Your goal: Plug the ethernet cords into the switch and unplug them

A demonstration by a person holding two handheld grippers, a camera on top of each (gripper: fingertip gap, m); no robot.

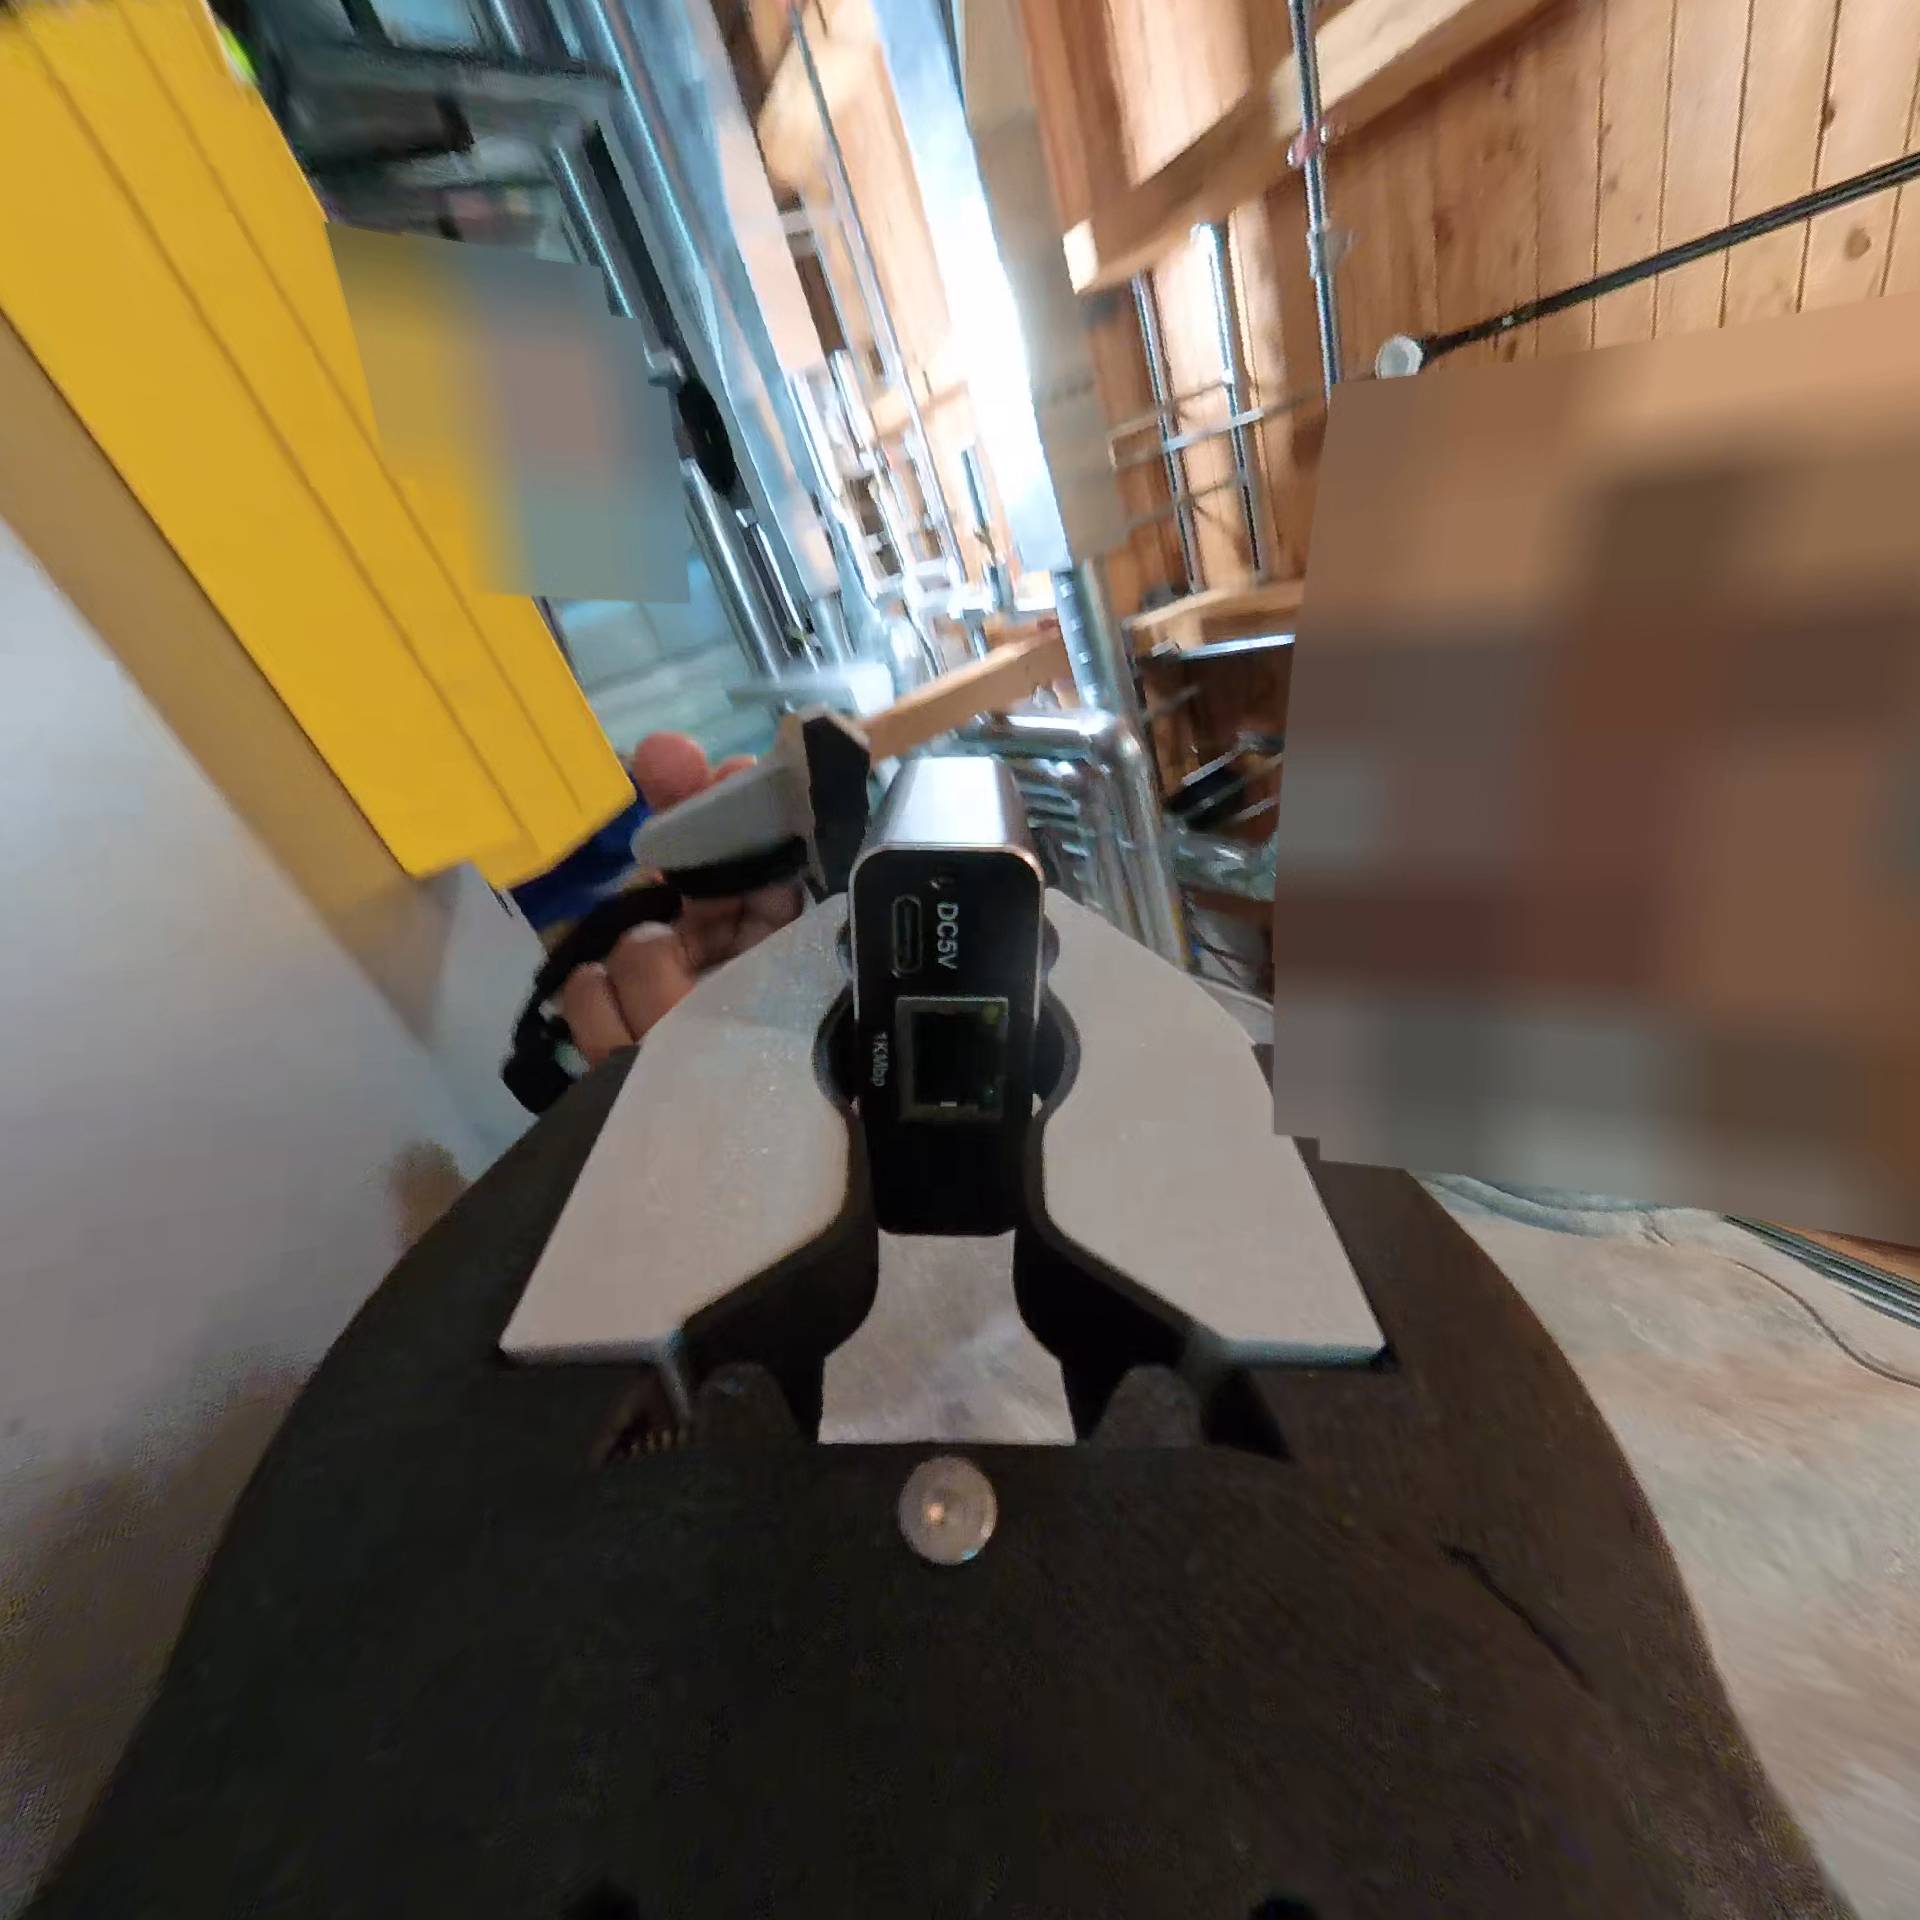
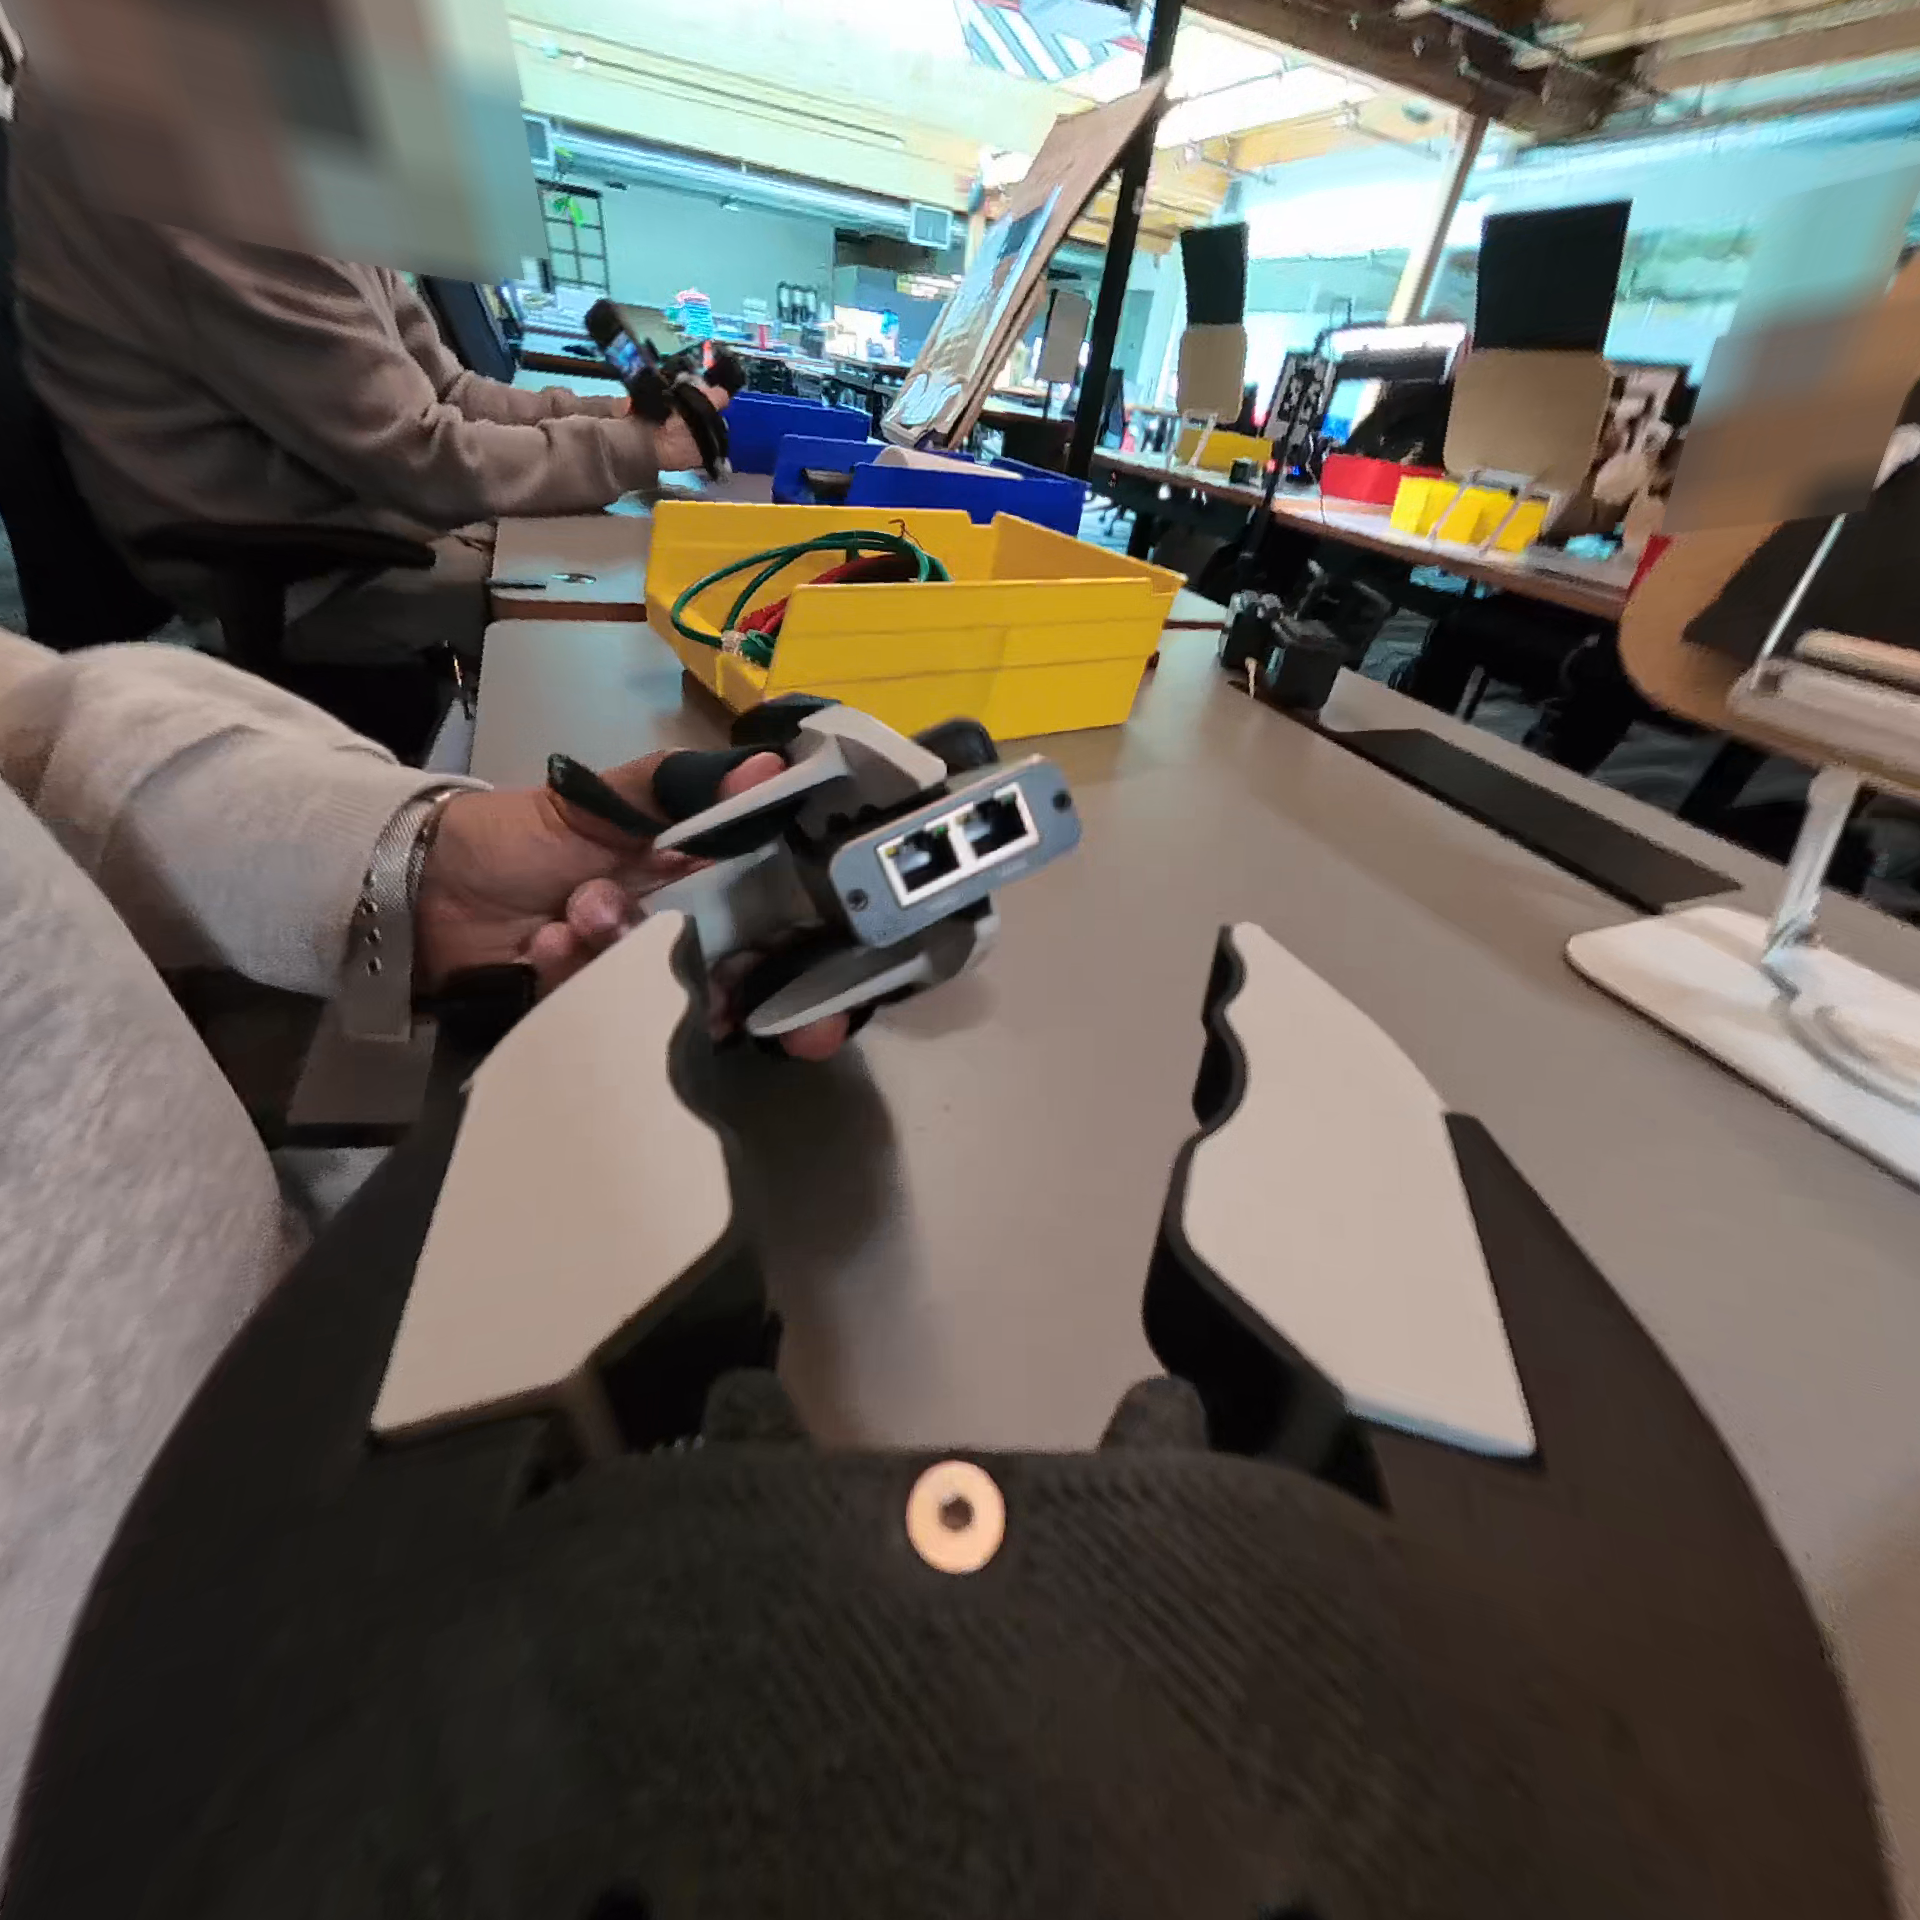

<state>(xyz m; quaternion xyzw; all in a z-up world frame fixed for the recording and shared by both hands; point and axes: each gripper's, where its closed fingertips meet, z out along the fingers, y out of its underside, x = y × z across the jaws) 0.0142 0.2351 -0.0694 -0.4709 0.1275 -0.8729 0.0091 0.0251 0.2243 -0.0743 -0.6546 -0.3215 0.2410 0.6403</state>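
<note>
My left gripper (image 1: pixel 948 935) is shut on the switch (image 1: pixel 948 1049), a small grey metal box, and holds it up off the table with one port end facing the camera. In the right wrist view the switch (image 2: pixel 956 847) shows two empty ports, held in the left gripper (image 2: pixel 831 883) above the table. My right gripper (image 2: pixel 951 956) is open and empty, just short of the switch; it also shows in the left wrist view (image 1: pixel 790 810) behind the switch. Green and red ethernet cords (image 2: pixel 810 582) lie coiled in a yellow bin (image 2: pixel 935 665) farther back.
The grey table (image 2: pixel 1299 935) has a black slot (image 2: pixel 1507 810) to the right and a white stand base (image 2: pixel 1714 977) at the right edge. Blue bins (image 2: pixel 935 483) sit behind the yellow bin. Another person (image 2: pixel 312 395) works at the back left.
</note>
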